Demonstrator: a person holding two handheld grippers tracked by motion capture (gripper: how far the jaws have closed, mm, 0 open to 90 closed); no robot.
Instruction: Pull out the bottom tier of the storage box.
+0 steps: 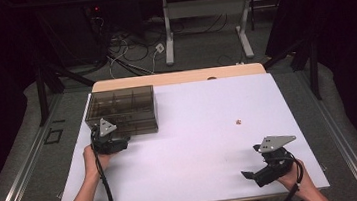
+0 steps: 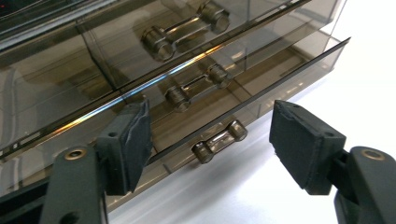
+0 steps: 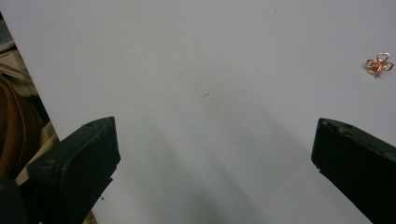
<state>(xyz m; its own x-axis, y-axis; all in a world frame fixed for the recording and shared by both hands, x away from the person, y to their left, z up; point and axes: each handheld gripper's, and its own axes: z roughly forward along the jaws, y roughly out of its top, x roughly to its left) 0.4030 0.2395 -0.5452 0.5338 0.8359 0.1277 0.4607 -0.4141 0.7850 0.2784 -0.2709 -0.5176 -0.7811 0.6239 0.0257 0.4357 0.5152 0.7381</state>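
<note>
Forearms come in at the bottom of the high view, mine by proxy, one hand on each tool. From there I go down in size. Biggest is the white table (image 1: 191, 144), then the smoky see-through drawer box (image 1: 122, 111) standing at its far left corner. After that come the tools: my left gripper (image 1: 113, 143) sits right at the front of that box, and my right gripper (image 1: 262, 174) rests well apart near the table's front right.

Through the left gripper view, the lowest drawer (image 2: 261, 88) looks pulled out a little, its front edge proud of the ones above. Its small clear handle (image 2: 219, 141) lies between my two jaws, which stand partly apart with no pad on it, so nothing is held (a loose bracket around it, no more). On the right, the jaws gape wide over bare table, empty.

Smallest of all is a tiny copper-coloured flower trinket (image 3: 379, 64), lying alone on the table ahead of the right tool and off to its side.

My reading is that the step in hand is taking hold of the drawer handle. Next I need to pinch squarely on that bar, then draw straight back so the light box does not slide along.
</note>
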